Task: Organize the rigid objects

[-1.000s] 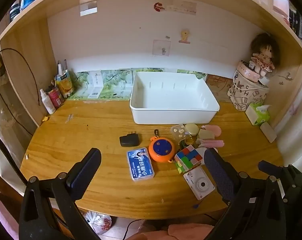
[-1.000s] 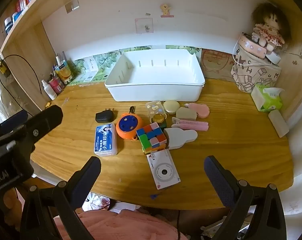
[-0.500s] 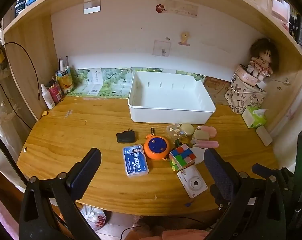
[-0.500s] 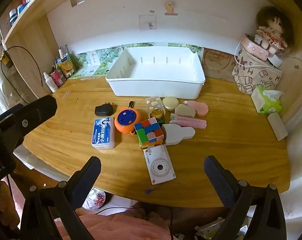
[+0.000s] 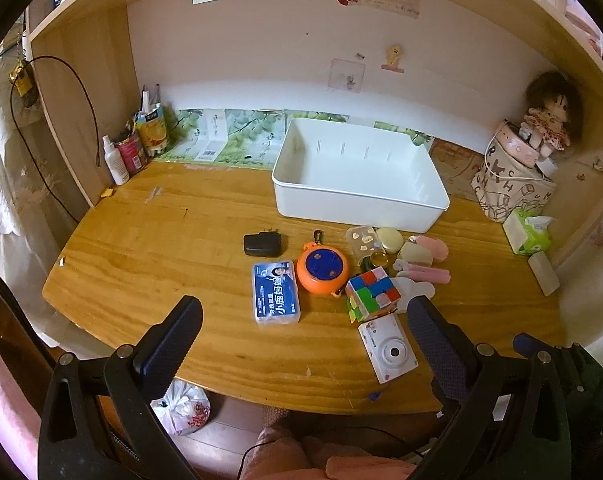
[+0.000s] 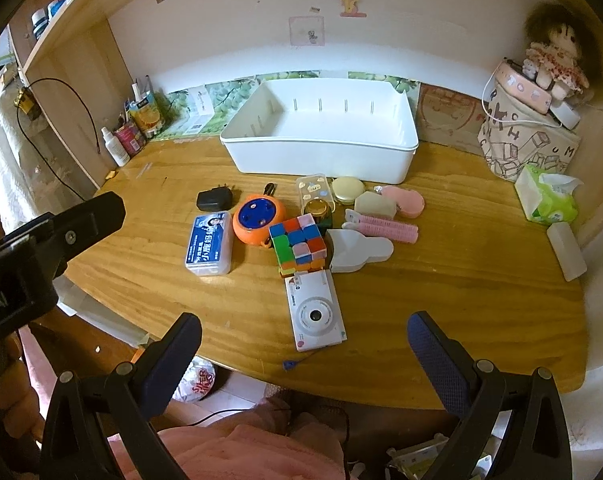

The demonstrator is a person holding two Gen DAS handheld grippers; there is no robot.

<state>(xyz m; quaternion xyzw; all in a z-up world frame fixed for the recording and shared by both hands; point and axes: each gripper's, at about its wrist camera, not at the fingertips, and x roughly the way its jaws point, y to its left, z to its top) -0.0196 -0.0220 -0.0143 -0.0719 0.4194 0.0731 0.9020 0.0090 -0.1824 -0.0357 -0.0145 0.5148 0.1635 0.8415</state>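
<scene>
An empty white bin [image 5: 357, 172] [image 6: 321, 128] stands at the back of the wooden desk [image 5: 161, 248]. In front of it lie a black charger [image 5: 262, 244], a blue-labelled box [image 5: 276, 298] [image 6: 209, 244], an orange round toy [image 5: 322, 270] [image 6: 258, 219], a colour cube [image 5: 371, 294] [image 6: 299, 244], a white camera [image 5: 387, 348] [image 6: 315, 312], pink rollers [image 6: 385, 232] and small cases. My left gripper [image 5: 301, 336] is open above the desk's front edge, holding nothing. My right gripper [image 6: 303, 344] is open just before the camera, also holding nothing.
Bottles and a snack pouch [image 5: 151, 132] stand at the back left. A doll on a fabric basket [image 6: 529, 120], a tissue pack [image 6: 547, 196] and a white case [image 6: 567, 250] sit at the right. A shelf runs overhead. A person's pink-clad lap [image 6: 241, 452] is below.
Both grippers have drawn back and slightly up from the desk, so the objects look smaller and the front edge shows more. Nothing on the desk has moved.
</scene>
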